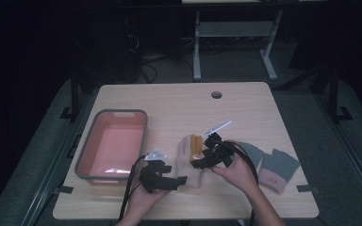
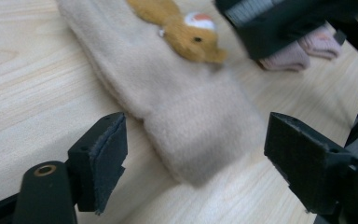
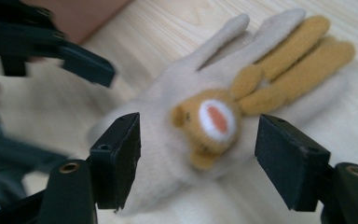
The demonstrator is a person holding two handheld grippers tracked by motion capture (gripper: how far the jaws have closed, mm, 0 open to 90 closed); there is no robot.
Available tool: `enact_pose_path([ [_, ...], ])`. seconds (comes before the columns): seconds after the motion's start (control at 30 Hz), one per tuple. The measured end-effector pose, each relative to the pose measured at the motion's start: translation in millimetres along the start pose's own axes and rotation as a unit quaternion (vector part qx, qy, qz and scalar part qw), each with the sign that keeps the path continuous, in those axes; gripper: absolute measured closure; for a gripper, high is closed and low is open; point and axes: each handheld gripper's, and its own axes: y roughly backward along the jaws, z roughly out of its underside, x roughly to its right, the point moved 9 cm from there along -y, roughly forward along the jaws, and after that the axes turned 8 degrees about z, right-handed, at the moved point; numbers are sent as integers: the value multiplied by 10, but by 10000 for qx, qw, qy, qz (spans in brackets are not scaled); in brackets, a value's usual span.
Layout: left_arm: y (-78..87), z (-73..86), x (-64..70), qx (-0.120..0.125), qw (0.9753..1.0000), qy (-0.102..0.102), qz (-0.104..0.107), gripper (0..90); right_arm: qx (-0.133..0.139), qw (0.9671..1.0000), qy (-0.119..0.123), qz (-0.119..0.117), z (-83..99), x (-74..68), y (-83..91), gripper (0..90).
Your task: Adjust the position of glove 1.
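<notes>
Both grippers (image 1: 195, 162) (image 1: 181, 180) open, glove (image 2: 186, 107) lengthwise — fingers away

A beige fleece glove (image 1: 190, 162) lies flat on the wooden table. An orange animal face with long ears (image 3: 214, 122) decorates its back. Its cuff (image 2: 200, 140) faces the person.

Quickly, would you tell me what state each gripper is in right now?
Left gripper: open, jaws either side of the cuff of the beige glove, holding nothing.
Right gripper: open, jaws astride the same glove, holding nothing.
</notes>
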Motion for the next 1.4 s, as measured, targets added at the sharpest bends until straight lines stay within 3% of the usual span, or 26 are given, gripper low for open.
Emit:
enact_pose_path([
  [0.13, -30, -24, -59, -154, 9996, 239, 60, 291, 2, 9997, -226, 32, 93, -15, 12, 311],
  [0.27, -54, -27, -112, -240, 9985, 469, 128, 319, 8, 9987, -474, 198, 195, 28, -55, 312],
  [0.3, -67, -23, -119, -256, 9983, 517, 129, 320, 24, 9984, -542, 145, 217, 36, -75, 314],
  [0.6, -182, 35, -151, -420, 9978, 516, -20, 363, 30, 9931, -1170, -53, 349, 84, -219, 383],
  [0.87, -241, 71, -161, -578, 9969, 515, 115, 430, 59, 9881, -1529, -148, 376, 68, -326, 384],
  [1.1, -262, 76, -146, -599, 9970, 460, 165, 458, 186, 9855, -1675, -173, 374, 36, -351, 450],
  [1.2, -269, 72, -144, -628, 9967, 480, 200, 471, 252, 9825, -1830, -224, 372, 15, -368, 515],
  [1.4, -280, 69, -140, -599, 9955, 673, 304, 515, 233, 9815, -1885, -253, 380, -9, -389, 609],
])
